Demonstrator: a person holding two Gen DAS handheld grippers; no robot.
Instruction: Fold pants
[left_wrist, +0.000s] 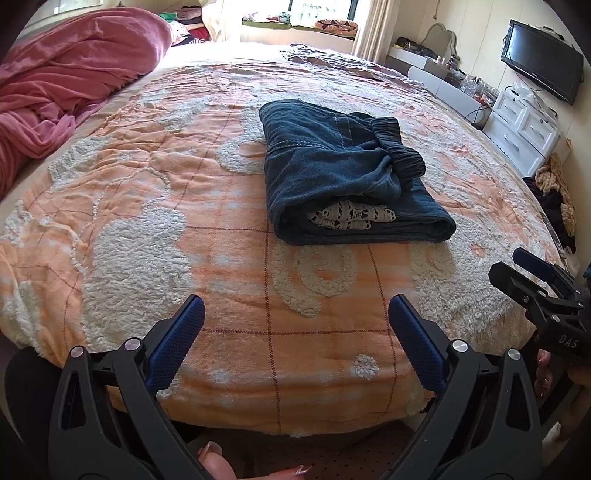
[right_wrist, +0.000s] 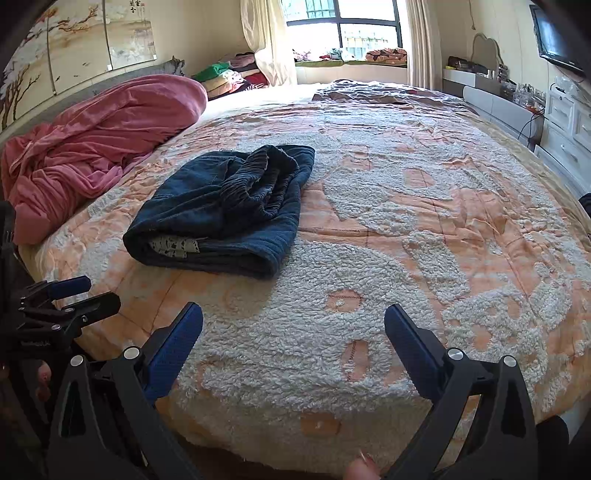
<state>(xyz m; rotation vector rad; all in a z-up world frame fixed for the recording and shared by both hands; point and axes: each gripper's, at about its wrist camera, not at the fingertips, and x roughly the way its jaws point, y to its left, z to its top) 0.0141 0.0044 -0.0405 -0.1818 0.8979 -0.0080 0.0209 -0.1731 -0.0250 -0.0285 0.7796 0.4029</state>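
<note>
The orange-and-white blanket (left_wrist: 147, 206) covers the bed beneath and ahead of both tongs, with a pink quilt (left_wrist: 70, 74) bunched far ahead to their left. The dark blue pants (left_wrist: 343, 173) lie folded in a compact bundle on the blanket, well ahead of both tongs and touched by neither, the elastic waistband on top and a white lace patch showing at the near fold. The left gripper (left_wrist: 296, 308) and right gripper (right_wrist: 293, 314) hang at the near bed edge, fingers spread wide, holding nothing.
</note>
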